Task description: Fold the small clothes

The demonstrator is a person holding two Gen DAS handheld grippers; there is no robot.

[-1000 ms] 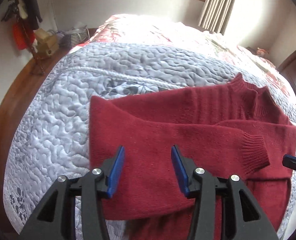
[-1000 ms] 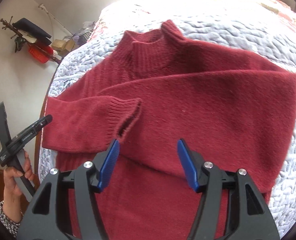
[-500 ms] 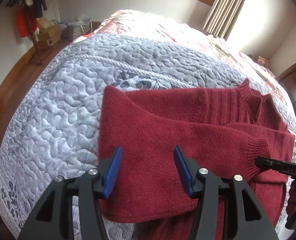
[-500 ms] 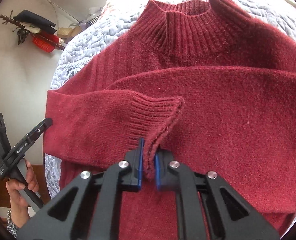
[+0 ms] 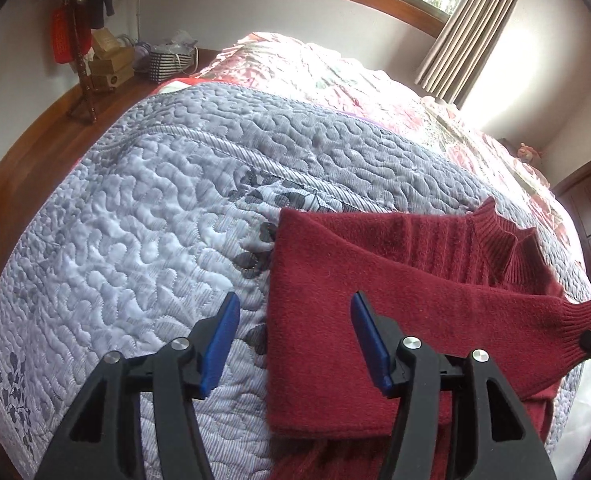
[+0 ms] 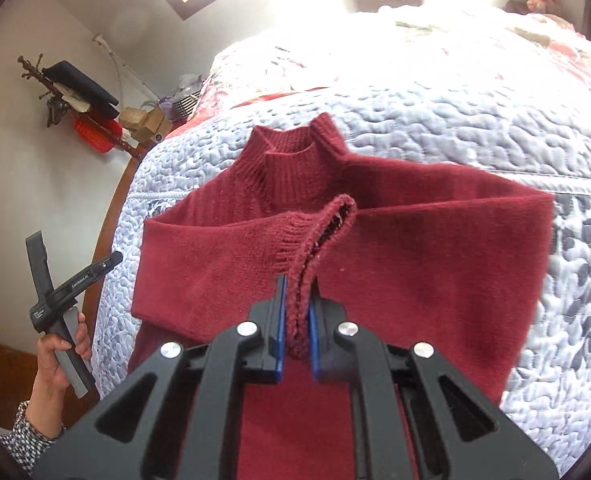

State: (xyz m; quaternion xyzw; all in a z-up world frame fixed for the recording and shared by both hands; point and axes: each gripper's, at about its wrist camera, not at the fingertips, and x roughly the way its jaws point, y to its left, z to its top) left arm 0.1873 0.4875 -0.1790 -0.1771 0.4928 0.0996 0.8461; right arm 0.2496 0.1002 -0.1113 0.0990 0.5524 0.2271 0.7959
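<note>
Now | my right gripper [image 6: 295, 332] clamps sweater [image 6: 415, 264] cuff [image 6: 315, 240], left gripper [image 5: 295, 344] wide | risk: thin pinch slips, sleeve flops.

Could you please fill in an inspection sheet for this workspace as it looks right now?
Surface: bed covered by a grey quilted bedspread, with a floral cover further back.
Job's things: red sweater lies on the bedspread, collar away from the cameras, both sleeves folded across the chest; one ribbed cuff is lifted.
Clutter: nothing seen on the bedspread besides the sweater.
Grippers: right gripper shut on the cuff; left gripper open, over the sweater's side edge, holding nothing.
Cables: a thin line runs down the wall; cannot tell what it is.
Surroundings: coat stand with hanging items, boxes and a striped basket on the wooden floor, window with curtain.
</note>
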